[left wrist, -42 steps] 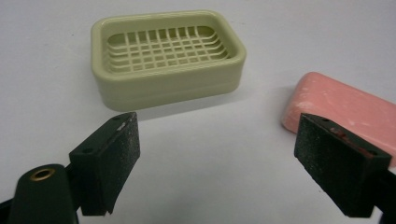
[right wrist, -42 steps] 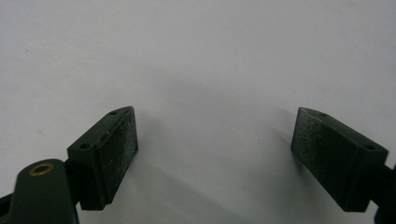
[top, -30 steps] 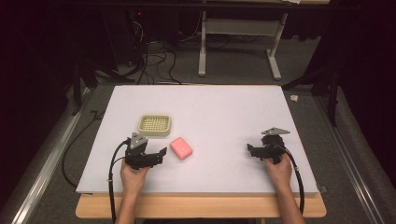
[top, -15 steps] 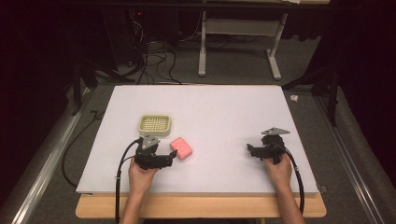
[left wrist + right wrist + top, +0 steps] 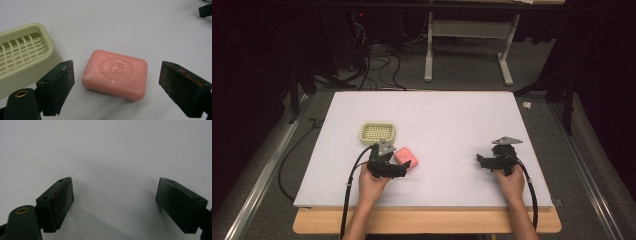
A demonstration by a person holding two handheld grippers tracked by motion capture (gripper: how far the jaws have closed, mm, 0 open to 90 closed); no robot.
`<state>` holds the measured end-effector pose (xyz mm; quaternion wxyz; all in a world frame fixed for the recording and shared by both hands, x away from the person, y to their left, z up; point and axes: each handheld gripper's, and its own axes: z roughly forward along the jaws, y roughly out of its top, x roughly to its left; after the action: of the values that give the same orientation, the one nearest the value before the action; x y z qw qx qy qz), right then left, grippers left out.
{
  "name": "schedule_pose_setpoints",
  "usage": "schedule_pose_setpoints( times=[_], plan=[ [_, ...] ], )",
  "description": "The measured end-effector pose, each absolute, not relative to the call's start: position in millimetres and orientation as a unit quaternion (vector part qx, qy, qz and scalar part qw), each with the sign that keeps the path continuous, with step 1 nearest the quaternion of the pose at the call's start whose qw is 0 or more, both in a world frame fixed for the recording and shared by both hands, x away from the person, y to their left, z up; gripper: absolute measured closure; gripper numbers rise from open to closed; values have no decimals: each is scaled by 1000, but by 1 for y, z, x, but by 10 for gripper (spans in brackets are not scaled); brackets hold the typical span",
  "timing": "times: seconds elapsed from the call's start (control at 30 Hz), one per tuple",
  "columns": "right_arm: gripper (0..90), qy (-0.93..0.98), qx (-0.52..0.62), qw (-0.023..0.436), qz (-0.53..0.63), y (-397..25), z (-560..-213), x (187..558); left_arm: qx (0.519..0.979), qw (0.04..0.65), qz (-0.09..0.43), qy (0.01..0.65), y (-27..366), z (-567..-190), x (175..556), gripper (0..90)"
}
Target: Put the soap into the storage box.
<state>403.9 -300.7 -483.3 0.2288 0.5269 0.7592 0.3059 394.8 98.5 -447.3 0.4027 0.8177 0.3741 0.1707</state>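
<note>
From the high view, a pink bar of soap (image 5: 404,156) lies on the white worktop (image 5: 437,120), left of centre, with a pale green soap dish (image 5: 377,133) just beside it at about ten o'clock. The left gripper (image 5: 402,169) sits at the soap's six o'clock, its fingers reaching alongside the bar; the right gripper (image 5: 482,161) rests well apart, at three o'clock on the worktop. In the left gripper view, the soap (image 5: 115,74) is a rounded rectangular block, matte pink with pale chalky scuffs and an oval stamped mark on top. It lies flat between the two spread fingers (image 5: 56,86), touching neither, and the dish (image 5: 23,53), with its grid floor, stands at ten o'clock. In the right gripper view, the fingers (image 5: 56,202) are spread wide over bare worktop (image 5: 112,157), grasping nothing.
</note>
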Motion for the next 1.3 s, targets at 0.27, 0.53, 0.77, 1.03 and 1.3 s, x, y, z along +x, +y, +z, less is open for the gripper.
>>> schedule_pose_setpoints(
  times=[0.27, 0.53, 0.77, 1.03, 1.3],
  plan=[
    [152, 759, 527, 229, 306, -301, -483, 404, 824, 399, 165, 367, 88, -451, 407, 119],
    [152, 760, 525, 230, 306, -301, -483, 404, 835, 383, 145, 368, 83, -464, 416, 82],
    [152, 760, 526, 229, 306, -301, -483, 404, 843, 364, 147, 369, 79, -474, 421, 71],
    [152, 760, 526, 229, 306, -301, -483, 404, 850, 347, 150, 366, 74, -482, 423, 67],
    [152, 760, 526, 229, 306, -301, -483, 404, 848, 354, 147, 365, 75, -486, 423, 68]
  ],
)
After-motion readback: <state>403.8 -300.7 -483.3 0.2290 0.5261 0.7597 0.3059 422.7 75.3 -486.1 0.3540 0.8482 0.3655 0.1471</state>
